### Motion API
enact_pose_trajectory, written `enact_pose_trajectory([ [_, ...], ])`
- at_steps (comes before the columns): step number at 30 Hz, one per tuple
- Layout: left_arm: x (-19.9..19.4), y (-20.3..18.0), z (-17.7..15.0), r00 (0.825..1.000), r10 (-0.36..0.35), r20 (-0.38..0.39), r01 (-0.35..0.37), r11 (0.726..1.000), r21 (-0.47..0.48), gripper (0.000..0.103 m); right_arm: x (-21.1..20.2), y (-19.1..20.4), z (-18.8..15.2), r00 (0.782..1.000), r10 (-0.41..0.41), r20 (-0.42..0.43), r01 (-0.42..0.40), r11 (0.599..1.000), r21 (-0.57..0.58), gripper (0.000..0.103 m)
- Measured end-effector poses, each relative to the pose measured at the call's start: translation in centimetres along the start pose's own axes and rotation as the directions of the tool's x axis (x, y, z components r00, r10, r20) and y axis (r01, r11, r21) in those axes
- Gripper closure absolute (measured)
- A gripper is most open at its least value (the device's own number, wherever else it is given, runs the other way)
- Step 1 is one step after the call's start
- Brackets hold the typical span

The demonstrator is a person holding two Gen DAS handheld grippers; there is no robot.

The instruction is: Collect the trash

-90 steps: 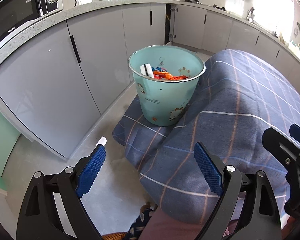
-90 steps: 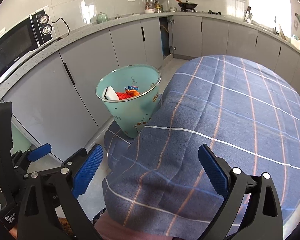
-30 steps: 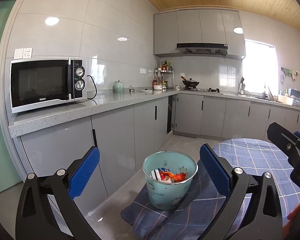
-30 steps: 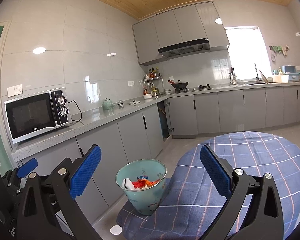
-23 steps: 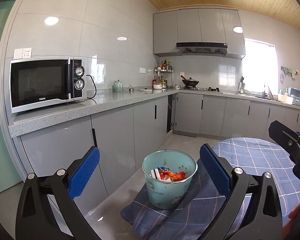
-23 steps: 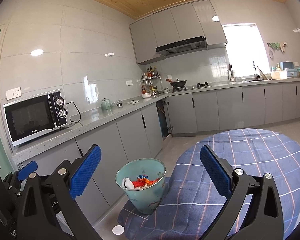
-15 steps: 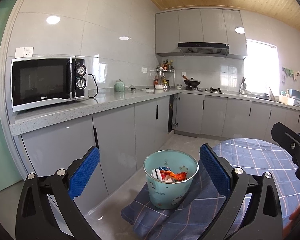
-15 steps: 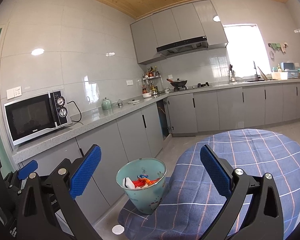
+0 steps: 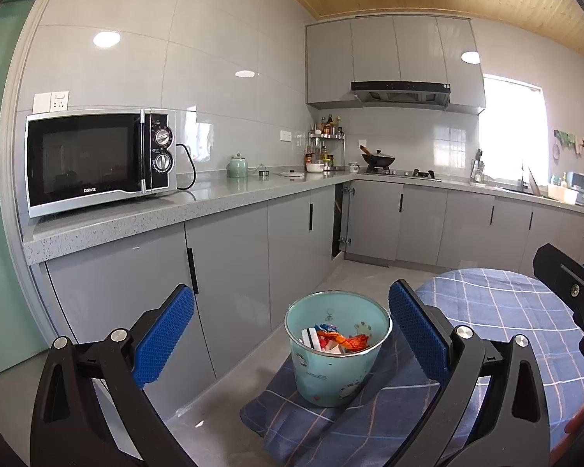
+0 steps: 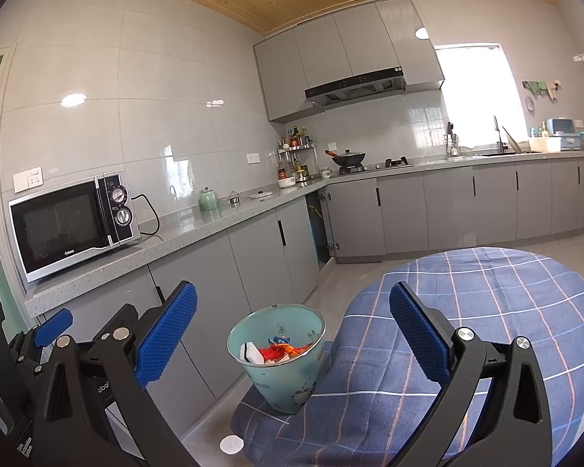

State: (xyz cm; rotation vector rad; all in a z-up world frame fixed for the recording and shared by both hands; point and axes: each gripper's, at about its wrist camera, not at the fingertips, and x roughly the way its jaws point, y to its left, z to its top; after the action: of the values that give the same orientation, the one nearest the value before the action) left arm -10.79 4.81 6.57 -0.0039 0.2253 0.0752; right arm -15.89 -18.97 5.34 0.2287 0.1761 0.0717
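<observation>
A light teal bin (image 9: 336, 366) (image 10: 282, 366) stands on a hanging fold of the blue checked tablecloth (image 9: 498, 311) (image 10: 482, 311). Orange, white and blue wrappers (image 9: 338, 340) (image 10: 278, 348) lie inside it. My left gripper (image 9: 292, 329) is open and empty, held level, with the bin seen between its blue pads (image 9: 163, 336). My right gripper (image 10: 292, 330) is likewise open and empty, raised above the table's near edge. Part of the right gripper shows at the right of the left wrist view, and the left gripper's frame shows at the left of the right wrist view.
Grey cabinets (image 9: 229, 268) run under a speckled counter (image 9: 144, 210) with a microwave (image 9: 97, 159) (image 10: 72, 222), a green jar (image 9: 238, 166) and a stove with a wok (image 10: 346, 157). One cabinet door (image 10: 321, 229) stands ajar. A white round scrap (image 10: 231, 445) lies on the floor.
Three seconds ago both grippers looked down at the bin and table. They have since tilted up to a level view of the kitchen. In the last second little has moved.
</observation>
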Motion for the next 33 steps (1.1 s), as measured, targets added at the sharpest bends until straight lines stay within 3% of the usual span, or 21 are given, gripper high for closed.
enact_pose_trajectory([
  [33,0.43,-0.13,0.03,0.998,0.060,-0.016,-0.059,0.998,0.014,0.004,-0.39,0.35,-0.44,1.000,-0.009,0.004,0.009,1.000,-0.003,0.006],
])
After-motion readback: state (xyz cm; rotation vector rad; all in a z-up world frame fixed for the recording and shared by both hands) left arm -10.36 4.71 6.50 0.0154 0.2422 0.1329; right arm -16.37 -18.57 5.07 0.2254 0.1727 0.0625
